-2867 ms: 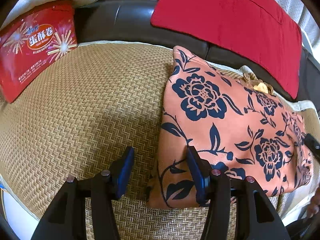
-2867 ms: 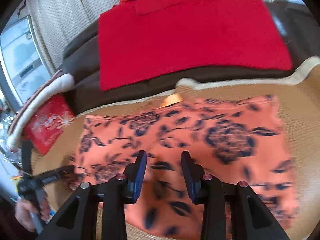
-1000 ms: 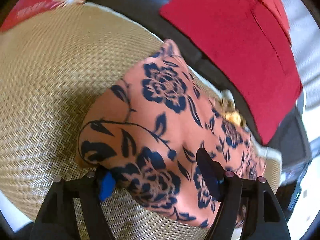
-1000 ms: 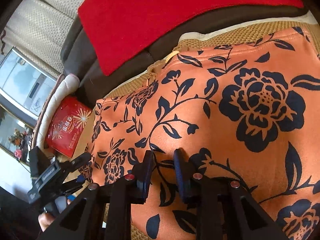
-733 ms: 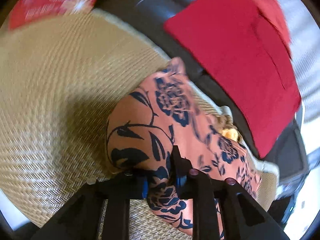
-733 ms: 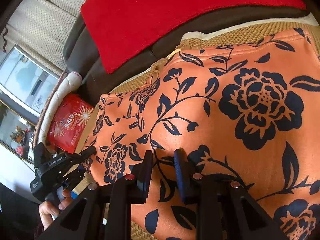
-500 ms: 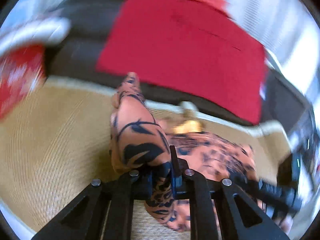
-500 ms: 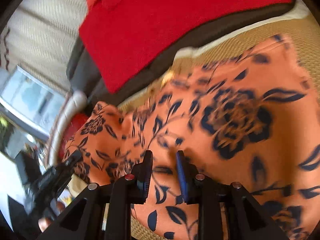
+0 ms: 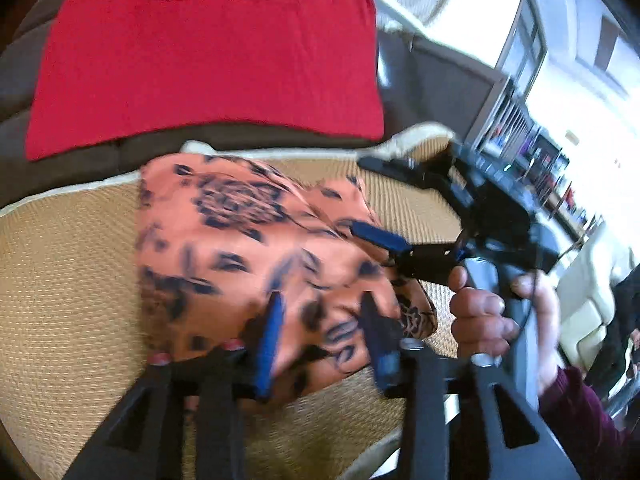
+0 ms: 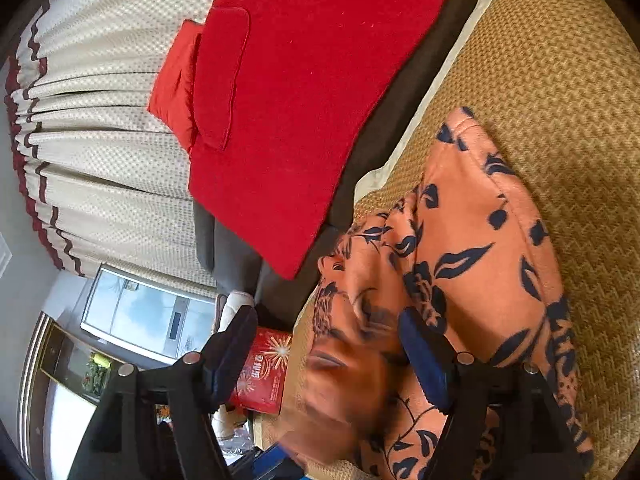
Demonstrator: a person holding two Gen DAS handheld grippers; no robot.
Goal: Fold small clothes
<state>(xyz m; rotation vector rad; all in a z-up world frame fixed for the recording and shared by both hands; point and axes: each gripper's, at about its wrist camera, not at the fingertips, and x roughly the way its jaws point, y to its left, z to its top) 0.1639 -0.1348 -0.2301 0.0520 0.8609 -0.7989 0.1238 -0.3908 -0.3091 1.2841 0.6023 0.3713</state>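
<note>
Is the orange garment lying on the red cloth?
No, the orange garment lies on the woven mat, below the red cloth.

Bare woven mat (image 9: 68,280) left of the orange floral garment (image 9: 240,248) is open for passage; right gripper (image 9: 384,200) and hand (image 9: 492,312) crowd its right edge, red cushion (image 9: 200,60) behind.

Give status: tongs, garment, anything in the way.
Left tongs opening, floral garment loose between them. Right tongs opening, nothing pinched. Garment bunched on woven mat. Nothing blocking.
</note>
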